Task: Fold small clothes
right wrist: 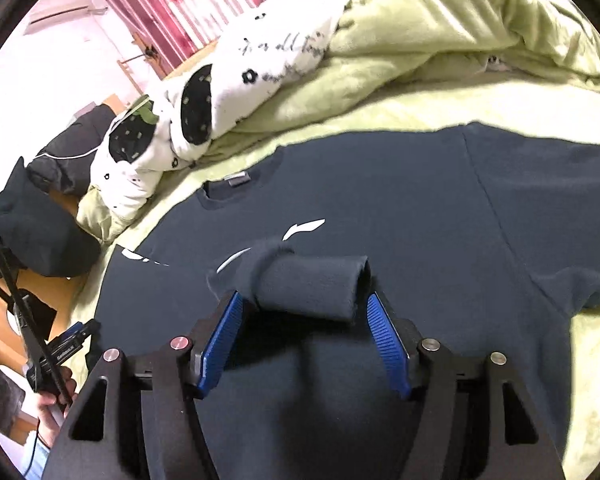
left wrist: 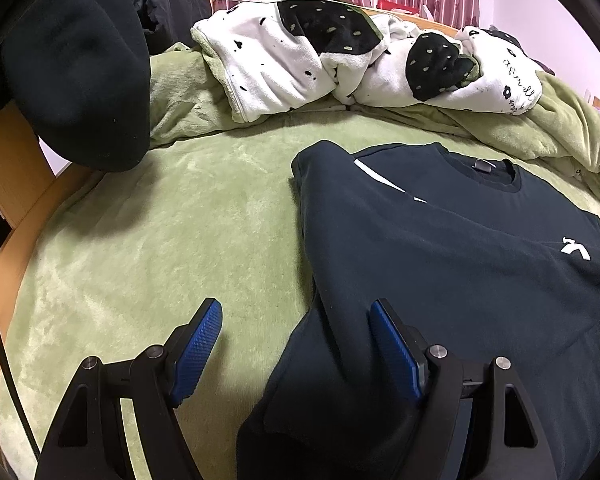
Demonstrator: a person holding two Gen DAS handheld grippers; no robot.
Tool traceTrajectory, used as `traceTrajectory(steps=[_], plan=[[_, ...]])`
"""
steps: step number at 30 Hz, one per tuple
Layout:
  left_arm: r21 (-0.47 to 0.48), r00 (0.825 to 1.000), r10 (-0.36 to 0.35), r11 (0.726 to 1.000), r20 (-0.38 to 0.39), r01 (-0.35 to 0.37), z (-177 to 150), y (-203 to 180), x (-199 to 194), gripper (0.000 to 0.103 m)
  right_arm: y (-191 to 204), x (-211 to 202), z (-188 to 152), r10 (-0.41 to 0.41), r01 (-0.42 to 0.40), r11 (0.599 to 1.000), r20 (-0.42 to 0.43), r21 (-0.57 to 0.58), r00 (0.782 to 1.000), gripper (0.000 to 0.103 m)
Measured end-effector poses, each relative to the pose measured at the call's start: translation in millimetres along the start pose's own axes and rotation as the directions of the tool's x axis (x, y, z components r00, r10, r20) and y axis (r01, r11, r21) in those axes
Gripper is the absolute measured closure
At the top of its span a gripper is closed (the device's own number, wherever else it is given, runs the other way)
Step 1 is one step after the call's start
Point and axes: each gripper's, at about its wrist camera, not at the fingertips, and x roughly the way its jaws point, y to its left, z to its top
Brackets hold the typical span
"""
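Note:
A dark navy T-shirt (left wrist: 452, 248) with white logo marks lies on the green bed blanket (left wrist: 160, 240), its left side folded in over the body. My left gripper (left wrist: 296, 320) is open over the shirt's lower left edge, one blue pad on the blanket side, one over the cloth. In the right wrist view the same T-shirt (right wrist: 400, 200) spreads flat. My right gripper (right wrist: 304, 308) is open, with a rolled sleeve end (right wrist: 312, 284) lying between its blue fingers, which do not press it.
A white, black-spotted plush blanket (left wrist: 308, 52) and bunched green bedding (left wrist: 560, 128) lie along the far side. Dark clothing (left wrist: 72, 80) hangs at the left over the wooden bed frame (left wrist: 12, 184). The left gripper and a hand show in the right wrist view (right wrist: 56, 364).

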Motion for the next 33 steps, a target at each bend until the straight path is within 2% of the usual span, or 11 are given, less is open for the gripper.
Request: traceTrajectory(steps=[2,8,12,17,21,22,23,25,28,30,33], plan=[[-0.003,1.000,-0.003,1.000,-0.005,0.003,0,-1,1,0.028,-1,-8,2,-0.023,0.023,1.000,0.014,-0.005,1.000,0.031],[0.017,1.000,-0.001,1.000,0.001,0.001,-1,-8,-1,0.028,-2,6,10,-0.117,0.117,0.993,-0.001,0.012,0.993,0.030],[0.034,1.000,0.009,0.999,0.012,-0.010,-1,-9,-2,0.028,-4,37,10,-0.160,0.160,0.987,-0.062,0.009,0.985,0.030],[0.026,1.000,0.002,1.000,0.000,-0.002,-1,-9,2,0.028,-3,71,-4,-0.192,0.192,0.981,-0.188,-0.021,0.963,0.030],[0.031,1.000,0.007,0.999,-0.014,-0.007,-4,-11,7,0.028,7,73,-11,-0.227,0.213,0.973,-0.181,-0.092,0.957,0.031],[0.030,1.000,0.009,1.000,-0.023,-0.008,-5,-11,8,0.028,7,73,-11,-0.224,0.210,0.973,-0.182,-0.093,0.958,0.035],[0.030,1.000,0.009,1.000,-0.025,-0.008,-5,-11,8,0.028,8,72,-11,-0.215,0.201,0.975,-0.177,-0.093,0.961,0.055],[0.033,1.000,0.011,0.999,-0.027,-0.011,-6,-12,9,0.028,10,69,-8,-0.183,0.164,0.979,-0.163,-0.122,0.969,0.081],[0.030,1.000,0.011,0.999,-0.024,-0.010,-6,-12,8,0.028,17,57,-1,-0.206,0.188,0.962,-0.076,-0.200,0.976,0.090],[0.029,1.000,0.011,1.000,-0.022,-0.010,-6,-11,7,0.028,22,52,10,-0.239,0.225,0.946,-0.032,-0.233,0.971,0.091],[0.030,1.000,0.013,0.999,-0.027,-0.013,-6,-11,10,0.028,23,42,27,-0.222,0.228,0.945,0.049,-0.233,0.974,0.091]])
